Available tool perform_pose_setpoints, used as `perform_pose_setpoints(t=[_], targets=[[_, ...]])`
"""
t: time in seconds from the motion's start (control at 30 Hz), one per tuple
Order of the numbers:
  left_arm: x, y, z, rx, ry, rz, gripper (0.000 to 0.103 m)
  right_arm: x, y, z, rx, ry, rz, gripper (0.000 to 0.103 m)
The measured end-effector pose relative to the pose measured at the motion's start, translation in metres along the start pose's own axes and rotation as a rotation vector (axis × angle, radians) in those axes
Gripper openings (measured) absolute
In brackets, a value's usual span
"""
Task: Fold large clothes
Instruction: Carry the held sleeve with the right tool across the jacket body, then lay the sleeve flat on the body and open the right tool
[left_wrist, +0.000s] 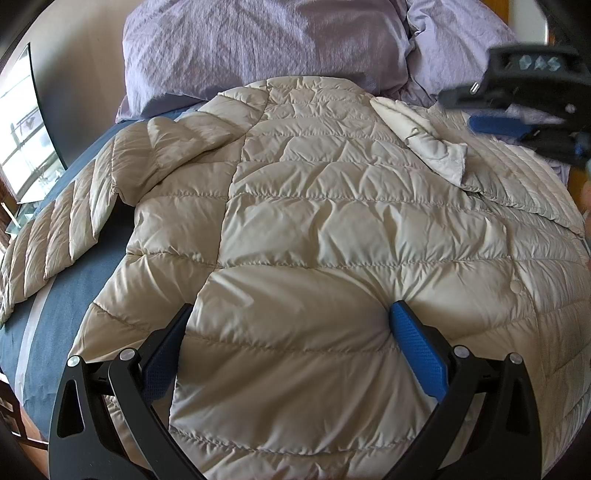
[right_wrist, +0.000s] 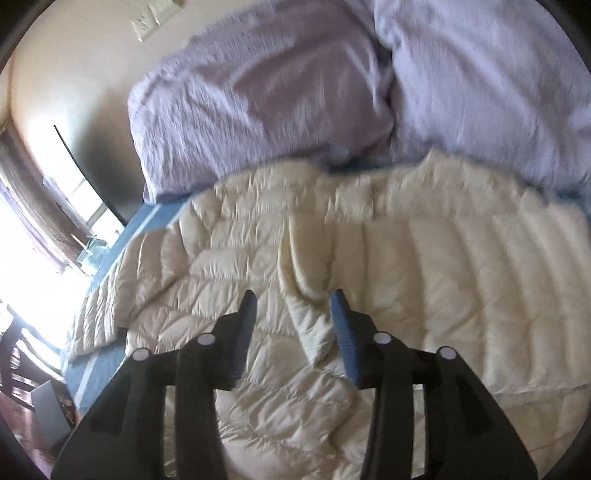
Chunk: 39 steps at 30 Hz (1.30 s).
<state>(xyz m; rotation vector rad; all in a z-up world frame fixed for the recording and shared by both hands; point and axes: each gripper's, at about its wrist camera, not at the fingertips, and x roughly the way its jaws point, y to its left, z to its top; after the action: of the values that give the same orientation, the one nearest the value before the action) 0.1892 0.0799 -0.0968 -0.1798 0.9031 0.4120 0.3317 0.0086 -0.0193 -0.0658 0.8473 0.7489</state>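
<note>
A cream quilted puffer jacket (left_wrist: 332, 206) lies spread on the bed, one sleeve (left_wrist: 55, 221) stretched out to the left. My left gripper (left_wrist: 291, 314) is open wide, its fingers pressed down on the jacket's near hem, straddling a puffed fold. My right gripper (left_wrist: 517, 107) hovers over the jacket's far right side in the left wrist view. In the right wrist view the right gripper (right_wrist: 291, 299) is open above the jacket (right_wrist: 406, 277), over a creased fold near its middle. That view is blurred.
The bed has a blue sheet (left_wrist: 74, 280) showing at the left. Lilac pillows (left_wrist: 258, 44) lie beyond the jacket, also in the right wrist view (right_wrist: 258, 99). A dark screen (left_wrist: 33, 129) and bright window stand left of the bed.
</note>
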Motion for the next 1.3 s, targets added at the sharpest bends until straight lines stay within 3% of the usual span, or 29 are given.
perform_pose_setpoints(t=[0.13, 0.27, 0.33, 0.67, 1.2, 1.3], targets=[[-0.001, -0.001, 0.0, 0.0, 0.0, 0.0, 0.102, -0.012, -0.016, 0.006, -0.01, -0.093, -0.149, 0.062], [-0.001, -0.001, -0.001, 0.0, 0.0, -0.001, 0.102, 0.007, -0.052, 0.003, 0.037, -0.059, -0.344, 0.065], [-0.001, 0.0, 0.0, 0.0, 0.0, 0.0, 0.102, 0.019, -0.064, -0.002, 0.062, -0.027, -0.376, 0.067], [-0.001, 0.0, 0.0, 0.0, 0.001, -0.001, 0.102, 0.05, -0.037, -0.012, 0.015, 0.042, -0.316, 0.085], [-0.001, -0.001, 0.0, 0.0, 0.001, -0.002, 0.102, 0.067, -0.019, -0.025, -0.004, 0.077, -0.302, 0.094], [-0.001, -0.001, 0.0, 0.0, 0.001, -0.002, 0.102, 0.071, -0.019, -0.027, -0.011, 0.088, -0.31, 0.1]])
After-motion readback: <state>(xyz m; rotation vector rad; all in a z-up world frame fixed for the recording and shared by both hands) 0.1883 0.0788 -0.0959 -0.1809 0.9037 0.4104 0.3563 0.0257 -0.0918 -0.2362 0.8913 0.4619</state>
